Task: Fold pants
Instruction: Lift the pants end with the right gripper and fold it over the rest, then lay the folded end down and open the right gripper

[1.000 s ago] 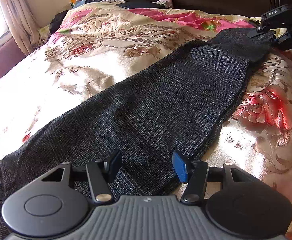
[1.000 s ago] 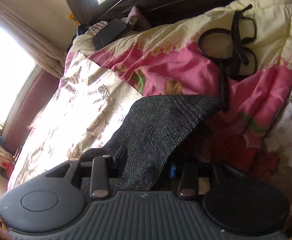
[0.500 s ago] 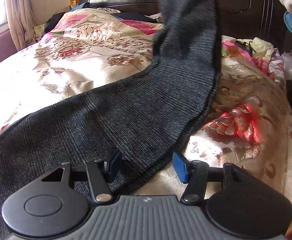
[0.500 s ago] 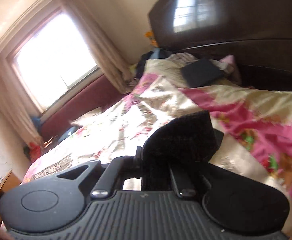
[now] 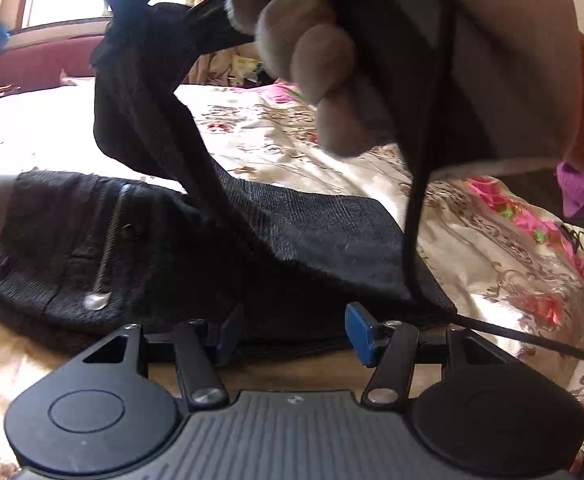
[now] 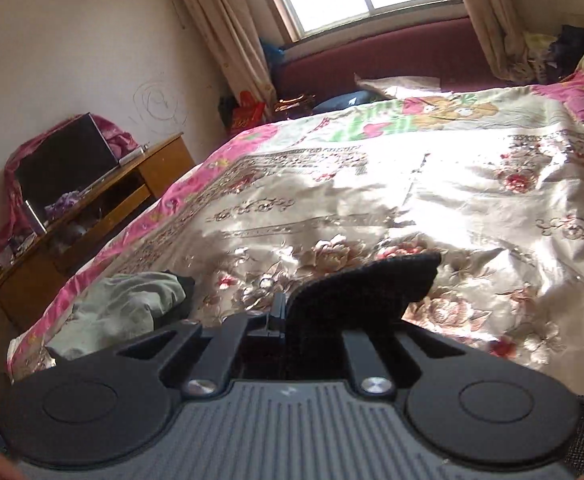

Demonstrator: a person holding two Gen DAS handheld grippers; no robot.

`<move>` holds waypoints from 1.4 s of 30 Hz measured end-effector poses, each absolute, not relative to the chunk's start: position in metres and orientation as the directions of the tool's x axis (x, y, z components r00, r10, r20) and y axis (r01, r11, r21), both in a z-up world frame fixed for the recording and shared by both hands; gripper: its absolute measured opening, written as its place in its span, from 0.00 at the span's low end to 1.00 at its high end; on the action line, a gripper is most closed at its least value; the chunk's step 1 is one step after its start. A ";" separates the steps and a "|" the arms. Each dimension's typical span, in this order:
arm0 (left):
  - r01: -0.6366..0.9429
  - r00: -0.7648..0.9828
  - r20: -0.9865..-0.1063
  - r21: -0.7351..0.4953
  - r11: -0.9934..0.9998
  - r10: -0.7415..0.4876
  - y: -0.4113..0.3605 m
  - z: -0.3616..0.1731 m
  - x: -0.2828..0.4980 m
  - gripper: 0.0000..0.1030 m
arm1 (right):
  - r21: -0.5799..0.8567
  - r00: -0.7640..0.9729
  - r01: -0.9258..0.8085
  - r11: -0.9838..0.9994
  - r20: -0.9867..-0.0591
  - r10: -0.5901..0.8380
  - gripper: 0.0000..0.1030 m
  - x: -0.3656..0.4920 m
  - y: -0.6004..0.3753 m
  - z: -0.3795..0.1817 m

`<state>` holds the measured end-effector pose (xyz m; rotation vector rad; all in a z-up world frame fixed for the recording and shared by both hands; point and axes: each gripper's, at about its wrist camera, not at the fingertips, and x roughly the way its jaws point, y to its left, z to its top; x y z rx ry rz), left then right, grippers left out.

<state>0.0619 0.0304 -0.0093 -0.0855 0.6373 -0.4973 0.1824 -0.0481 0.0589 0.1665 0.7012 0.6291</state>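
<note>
At the far left of the left wrist view the waist end of the dark pants [image 5: 92,248] lies flat on the floral bedspread [image 5: 332,148], with a metal button and a zip showing. Just right of that, the left gripper [image 5: 290,330] hovers low at the near edge of the cloth, its blue pads [image 5: 358,330] standing apart with nothing pressed between them. From the flat part a leg of the pants rises steeply to the upper left. Further right, a gloved hand [image 5: 432,52] fills the top of the view, blurred, with a black cable [image 5: 416,208] hanging from it. In the right wrist view, the right gripper [image 6: 300,320] has its jaws together, clamped on a fold of the pants, probably the leg hem, above the bedspread.
</note>
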 end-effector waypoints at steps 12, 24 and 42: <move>0.360 0.681 -0.560 -0.304 0.882 -0.471 0.072 -0.033 0.060 0.67 | 0.122 0.589 -0.564 0.817 -0.634 0.501 0.11 0.171 0.044 0.023; 0.351 0.684 -0.561 -0.307 0.885 -0.466 0.070 -0.038 0.065 0.67 | -0.075 0.599 -0.682 0.728 -0.628 0.497 0.45 0.142 0.061 0.020; 0.238 0.749 -0.538 -0.326 0.915 -0.387 0.095 -0.029 0.069 0.67 | -0.038 0.669 -0.423 0.905 -0.686 0.284 0.50 0.135 -0.103 0.021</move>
